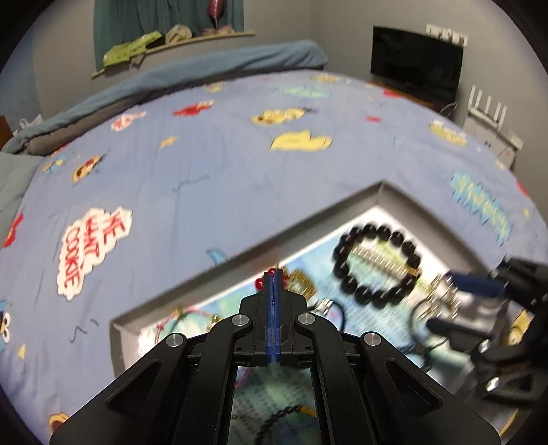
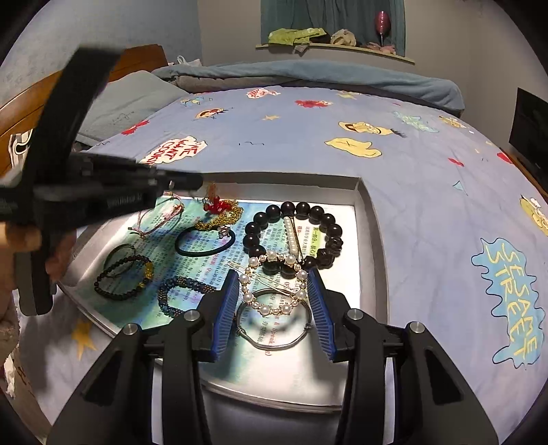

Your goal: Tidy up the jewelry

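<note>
Place: a bedroom in a home.
Bed: a wide bed (image 2: 308,143) fills both views, spread with a blue cartoon-print sheet.
Bedding: a pillow (image 2: 130,99) and a rolled blue blanket (image 2: 308,73) lie along the far side, by a wooden headboard (image 2: 20,102).
Walls: a shelf (image 2: 342,46) heaped with clothes below a teal curtain (image 2: 328,13).
Corner: a dark TV screen (image 1: 416,63).
</note>
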Demonstrator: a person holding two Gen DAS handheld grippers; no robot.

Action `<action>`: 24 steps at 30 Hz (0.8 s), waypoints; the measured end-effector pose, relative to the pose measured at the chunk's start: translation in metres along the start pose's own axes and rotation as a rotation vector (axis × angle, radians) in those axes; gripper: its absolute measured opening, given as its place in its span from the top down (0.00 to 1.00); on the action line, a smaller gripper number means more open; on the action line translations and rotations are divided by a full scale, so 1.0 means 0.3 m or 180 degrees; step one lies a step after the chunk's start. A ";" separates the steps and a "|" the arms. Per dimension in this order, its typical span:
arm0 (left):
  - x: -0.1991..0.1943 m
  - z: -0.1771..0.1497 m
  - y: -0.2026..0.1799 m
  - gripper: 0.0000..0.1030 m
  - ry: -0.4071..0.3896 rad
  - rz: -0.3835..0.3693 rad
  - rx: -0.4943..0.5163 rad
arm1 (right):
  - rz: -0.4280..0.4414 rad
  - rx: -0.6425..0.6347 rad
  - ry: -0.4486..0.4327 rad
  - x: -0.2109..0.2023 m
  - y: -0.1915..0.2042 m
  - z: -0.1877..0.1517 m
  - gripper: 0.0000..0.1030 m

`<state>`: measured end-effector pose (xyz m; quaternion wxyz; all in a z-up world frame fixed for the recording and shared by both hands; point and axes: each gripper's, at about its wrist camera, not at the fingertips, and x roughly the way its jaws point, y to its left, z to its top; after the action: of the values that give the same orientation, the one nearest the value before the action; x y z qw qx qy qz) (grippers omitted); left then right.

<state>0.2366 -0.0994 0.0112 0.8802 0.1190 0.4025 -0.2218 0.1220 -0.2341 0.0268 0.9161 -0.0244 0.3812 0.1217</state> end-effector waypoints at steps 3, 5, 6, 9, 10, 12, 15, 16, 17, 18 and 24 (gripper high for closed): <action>0.014 -0.021 0.010 0.99 0.0113 0.0072 0.0017 | -0.0022 0.0004 0.0054 0.016 -0.005 0.002 0.60; 0.021 -0.032 0.018 0.98 0.0175 0.0096 0.0027 | -0.0032 0.0005 0.0076 0.026 -0.006 0.003 0.60; 0.024 -0.035 0.023 0.95 0.0196 0.0106 0.0023 | -0.0039 0.0000 0.0079 0.029 -0.004 0.004 0.60; 0.026 -0.048 0.039 0.73 0.0252 0.0159 -0.0008 | -0.0054 0.0006 0.0081 0.036 -0.004 0.011 0.60; 0.020 -0.051 0.044 0.70 0.0224 0.0161 -0.0020 | -0.0054 0.0011 0.0078 0.036 -0.004 0.011 0.60; 0.002 -0.059 0.054 0.68 0.0158 0.0148 -0.0055 | -0.0067 0.0007 0.0084 0.037 -0.001 0.009 0.60; -0.019 -0.067 0.070 0.66 0.0124 0.0152 -0.0120 | -0.0104 -0.0036 0.0101 0.040 0.007 0.008 0.60; -0.024 -0.069 0.073 0.65 0.0117 0.0161 -0.0133 | -0.0113 -0.0045 0.0108 0.041 0.009 0.008 0.60; -0.032 -0.075 0.080 0.61 0.0102 0.0177 -0.0149 | -0.0116 -0.0036 0.0115 0.042 0.009 0.010 0.60; -0.039 -0.079 0.085 0.60 0.0090 0.0179 -0.0164 | -0.0117 -0.0029 0.0120 0.041 0.009 0.011 0.59; -0.060 -0.108 0.108 0.60 0.0066 0.0168 -0.0271 | -0.0167 -0.0028 0.0169 0.055 0.007 0.017 0.57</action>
<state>0.2207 -0.0534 0.0048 0.8858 0.0943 0.4174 -0.1799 0.1363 -0.2279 0.0187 0.9084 -0.0416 0.4042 0.0985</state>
